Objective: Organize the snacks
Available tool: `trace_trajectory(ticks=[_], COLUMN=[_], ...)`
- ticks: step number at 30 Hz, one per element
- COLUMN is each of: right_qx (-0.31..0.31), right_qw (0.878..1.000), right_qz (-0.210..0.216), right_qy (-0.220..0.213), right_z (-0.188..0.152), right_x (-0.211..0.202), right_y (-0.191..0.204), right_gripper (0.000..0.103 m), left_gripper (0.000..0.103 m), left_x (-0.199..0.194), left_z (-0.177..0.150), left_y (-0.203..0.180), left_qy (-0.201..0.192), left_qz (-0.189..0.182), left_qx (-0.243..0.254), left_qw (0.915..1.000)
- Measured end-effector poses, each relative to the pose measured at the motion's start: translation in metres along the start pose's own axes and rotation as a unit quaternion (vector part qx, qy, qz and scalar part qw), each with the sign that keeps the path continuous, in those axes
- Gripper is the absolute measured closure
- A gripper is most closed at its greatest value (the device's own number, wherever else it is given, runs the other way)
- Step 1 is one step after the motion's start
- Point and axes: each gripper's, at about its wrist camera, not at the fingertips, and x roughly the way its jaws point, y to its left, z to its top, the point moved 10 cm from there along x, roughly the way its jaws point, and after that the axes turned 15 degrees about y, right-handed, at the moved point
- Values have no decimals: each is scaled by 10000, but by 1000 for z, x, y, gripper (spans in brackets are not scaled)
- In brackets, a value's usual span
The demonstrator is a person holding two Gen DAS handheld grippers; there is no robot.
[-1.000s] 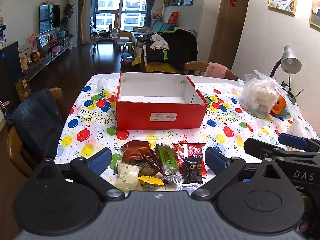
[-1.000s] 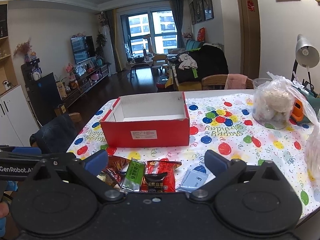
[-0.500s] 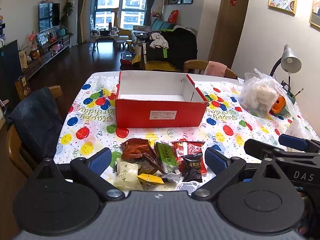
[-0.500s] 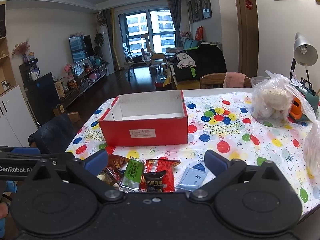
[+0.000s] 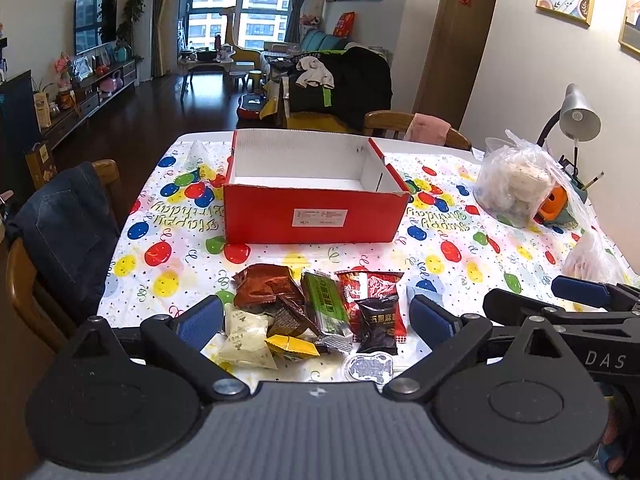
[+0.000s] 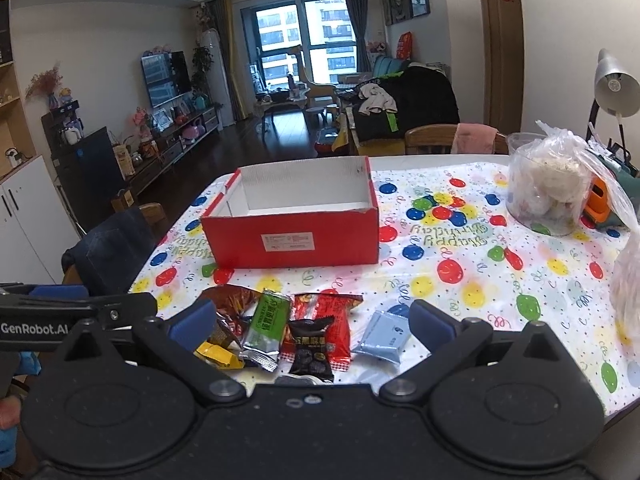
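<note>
An open red cardboard box [image 5: 312,216] [image 6: 294,240] with a white inside stands empty mid-table. In front of it lies a pile of snack packets: a brown bag [image 5: 266,286], a green bar [image 5: 324,304] [image 6: 268,318], a red packet [image 5: 370,286] [image 6: 326,308], a small black packet [image 5: 378,324] [image 6: 312,344], a white packet [image 5: 246,338], a yellow one [image 5: 292,346] [image 6: 218,354] and a light blue sachet [image 6: 382,336]. My left gripper [image 5: 316,318] is open above the pile, holding nothing. My right gripper [image 6: 312,320] is open too, hovering over the same pile.
The table [image 5: 452,248] carries a balloon-print cloth. A clear bag of white items [image 5: 514,182] [image 6: 548,186], an orange object [image 5: 554,204] and a desk lamp [image 5: 578,114] stand at the right. A chair with a dark jacket [image 5: 60,232] is at the left edge.
Both views have shifted slightly, so the box and the snacks sit a little lower in frame. Both grippers stay open and nothing on the table has moved.
</note>
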Motion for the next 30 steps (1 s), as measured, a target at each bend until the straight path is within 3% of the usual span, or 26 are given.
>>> trace_trajectory(ticks=[7,15,30], right_qx=[-26,174,504], right_qw=[10000,9997,9931], right_qz=[-35,24,-65], right_qy=[55,159,1060], right_z=[-2,4,10], right_x=[1,23,115], right_y=[-7,-27,-73], right_gripper=[2,3,12], left_gripper=[3,3,3], left_x=[7,26,86], left_z=[0,5,25], left_y=[-6,-8,33], left_qy=[90,272,1047], left_qz=[-85,65,168], left_qx=[-28,12,-607], left_qw=[9999,9996,9925])
